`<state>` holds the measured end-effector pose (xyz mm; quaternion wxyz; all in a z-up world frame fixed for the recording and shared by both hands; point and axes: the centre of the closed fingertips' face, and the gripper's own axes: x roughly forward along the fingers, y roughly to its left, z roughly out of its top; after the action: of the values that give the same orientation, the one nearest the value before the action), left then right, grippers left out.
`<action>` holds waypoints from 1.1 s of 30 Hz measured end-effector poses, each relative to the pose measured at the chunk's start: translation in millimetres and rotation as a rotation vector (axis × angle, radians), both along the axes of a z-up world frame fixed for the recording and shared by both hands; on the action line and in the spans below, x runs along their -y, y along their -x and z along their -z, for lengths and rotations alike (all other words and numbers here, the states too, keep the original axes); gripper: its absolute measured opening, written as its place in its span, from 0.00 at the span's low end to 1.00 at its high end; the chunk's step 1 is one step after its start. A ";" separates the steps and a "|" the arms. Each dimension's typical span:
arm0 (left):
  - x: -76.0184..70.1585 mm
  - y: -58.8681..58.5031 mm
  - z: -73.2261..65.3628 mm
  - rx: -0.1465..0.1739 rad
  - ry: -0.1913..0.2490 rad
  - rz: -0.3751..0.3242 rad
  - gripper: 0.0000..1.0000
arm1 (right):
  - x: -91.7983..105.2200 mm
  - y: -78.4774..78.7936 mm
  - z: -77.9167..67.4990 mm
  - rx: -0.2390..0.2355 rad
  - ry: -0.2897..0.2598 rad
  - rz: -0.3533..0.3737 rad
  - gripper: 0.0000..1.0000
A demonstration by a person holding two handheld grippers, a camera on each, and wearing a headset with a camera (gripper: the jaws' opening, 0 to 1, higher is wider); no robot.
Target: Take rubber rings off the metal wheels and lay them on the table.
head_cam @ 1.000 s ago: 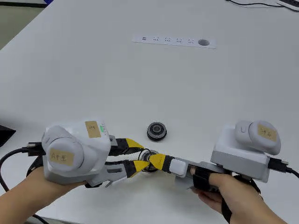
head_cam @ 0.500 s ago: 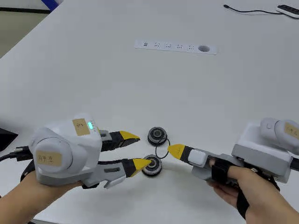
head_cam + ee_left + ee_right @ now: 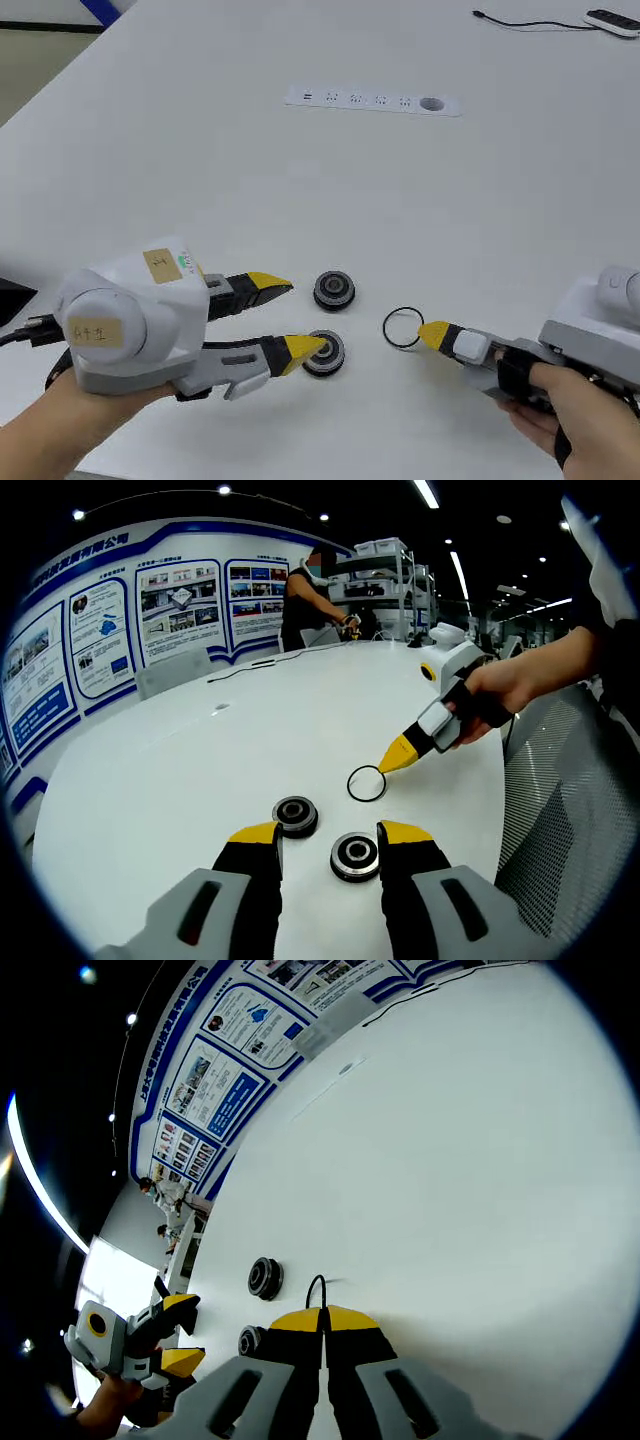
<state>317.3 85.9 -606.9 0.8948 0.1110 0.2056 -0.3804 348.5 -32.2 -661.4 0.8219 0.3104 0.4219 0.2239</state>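
White table point(image 3: 300, 200). Wheels, 2: far wheel point(image 3: 334, 290), near wheel point(image 3: 324, 352). Ring point(image 3: 385, 327), 1: edge pinched in closed right gripper point(image 3: 432, 335). Left gripper point(image 3: 306, 316) wide open, empty.

No text is legible. Two tan tape labels point(image 3: 92, 330) on the body of the left gripper point(image 3: 300, 317) carry handwritten marks too blurred to read. The wall posters point(image 3: 180, 605) behind the table carry print too small to read.
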 end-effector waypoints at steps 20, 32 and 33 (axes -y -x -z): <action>1.8 0.8 -2.1 -0.001 0.021 -0.003 0.39 | 23.8 2.4 6.4 0.023 0.130 0.028 0.07; 2.3 0.4 0.7 -0.006 0.019 -0.001 0.39 | 11.6 -4.5 -10.1 0.114 0.082 0.014 0.15; 2.3 0.2 0.9 -0.006 0.019 -0.001 0.39 | 8.7 -6.0 -13.5 0.126 0.059 0.016 0.15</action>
<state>317.1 83.6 -607.8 0.8954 0.1014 0.2048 -0.3821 354.4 -41.0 -647.9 0.8574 0.2746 0.3733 0.2241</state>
